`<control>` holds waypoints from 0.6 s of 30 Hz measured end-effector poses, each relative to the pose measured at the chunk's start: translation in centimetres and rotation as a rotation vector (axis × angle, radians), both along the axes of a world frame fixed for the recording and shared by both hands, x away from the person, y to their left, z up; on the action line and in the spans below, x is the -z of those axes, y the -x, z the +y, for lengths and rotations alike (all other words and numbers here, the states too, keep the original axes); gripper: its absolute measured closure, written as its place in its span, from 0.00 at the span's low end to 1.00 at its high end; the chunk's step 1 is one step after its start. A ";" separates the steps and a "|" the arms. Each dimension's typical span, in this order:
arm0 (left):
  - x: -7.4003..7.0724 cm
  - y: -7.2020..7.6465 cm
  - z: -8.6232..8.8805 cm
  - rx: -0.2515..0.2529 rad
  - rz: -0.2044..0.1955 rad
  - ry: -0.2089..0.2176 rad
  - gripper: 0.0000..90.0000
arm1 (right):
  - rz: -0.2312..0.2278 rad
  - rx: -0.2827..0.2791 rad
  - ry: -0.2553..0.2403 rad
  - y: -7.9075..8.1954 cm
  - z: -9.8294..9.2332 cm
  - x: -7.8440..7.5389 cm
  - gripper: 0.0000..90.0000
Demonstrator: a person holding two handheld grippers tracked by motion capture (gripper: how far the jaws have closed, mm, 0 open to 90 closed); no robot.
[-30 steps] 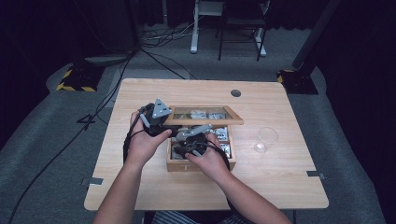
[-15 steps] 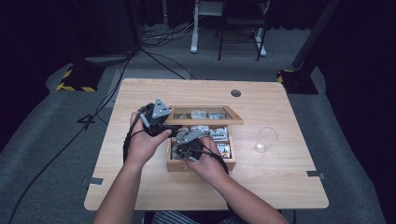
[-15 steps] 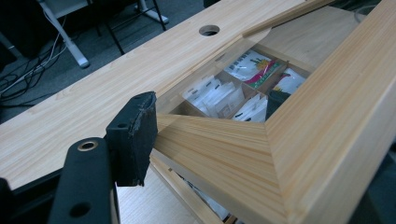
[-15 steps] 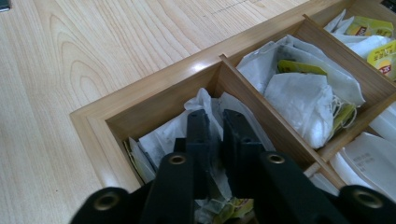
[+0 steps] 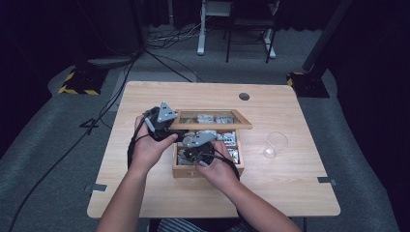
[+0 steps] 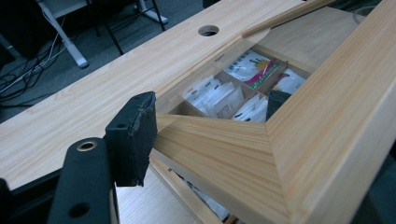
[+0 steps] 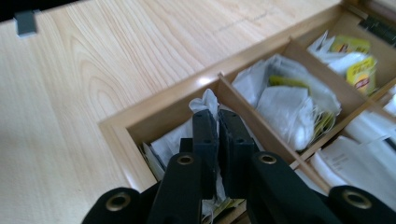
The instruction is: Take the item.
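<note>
1. Currently we hold the wooden tea box [image 5: 208,166] open: our left gripper [image 6: 140,140] is clamped on the corner of its glass-paned lid [image 6: 261,149], one pad [image 6: 133,137] pressed against the frame, keeping it raised.
2. Our right gripper [image 7: 218,119] sits in the box's near corner compartment, jaws almost closed on a white tea bag packet [image 7: 204,103] whose crumpled top pokes up between them.
3. Step in hand, as we judge it: picking one packet out of the box.
4. Next move calls for a straight lift clear of the divider [image 7: 261,126] while the lid remains propped.
5. Contents: neighbouring compartments hold more white sachets [image 7: 285,105], some with yellow labels [image 7: 359,70].
6. Nearby: a clear glass cup [image 5: 276,144] stands on the table [image 5: 145,193], apart from the box, to its right.
</note>
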State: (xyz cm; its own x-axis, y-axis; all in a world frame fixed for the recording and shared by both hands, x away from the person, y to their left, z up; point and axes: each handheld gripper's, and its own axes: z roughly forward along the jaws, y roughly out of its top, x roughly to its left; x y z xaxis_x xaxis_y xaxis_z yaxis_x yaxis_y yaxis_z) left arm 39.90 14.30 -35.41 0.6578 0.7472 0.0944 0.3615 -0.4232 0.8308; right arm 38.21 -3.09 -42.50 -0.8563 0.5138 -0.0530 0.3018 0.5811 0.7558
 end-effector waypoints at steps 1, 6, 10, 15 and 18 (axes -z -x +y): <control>0.0 0.0 0.0 -0.001 0.000 0.003 0.39 | -0.006 0.001 -0.007 0.1 -0.1 -0.3 0.96; 0.0 0.0 0.0 0.001 0.001 0.002 0.38 | -0.015 0.004 -0.035 0.4 -0.6 -1.6 0.96; 0.0 0.0 0.0 0.001 0.003 0.004 0.38 | -0.031 0.008 -0.054 0.7 -1.1 -2.5 0.96; -0.1 -0.1 0.0 -0.001 0.004 0.008 0.38 | -0.053 0.009 -0.071 1.2 -1.8 -3.7 0.96; -0.1 -0.1 0.0 0.003 0.005 0.006 0.38 | -0.072 0.014 -0.078 1.5 -2.4 -4.6 0.96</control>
State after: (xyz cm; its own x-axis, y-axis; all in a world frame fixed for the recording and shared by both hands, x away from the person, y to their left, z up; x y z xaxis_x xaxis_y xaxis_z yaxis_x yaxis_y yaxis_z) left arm 40.02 14.32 -35.33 0.6602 0.7461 0.0865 0.3645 -0.4189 0.8316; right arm 36.68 -5.51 -37.94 -0.8446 0.5304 -0.0738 0.2522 0.5155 0.8189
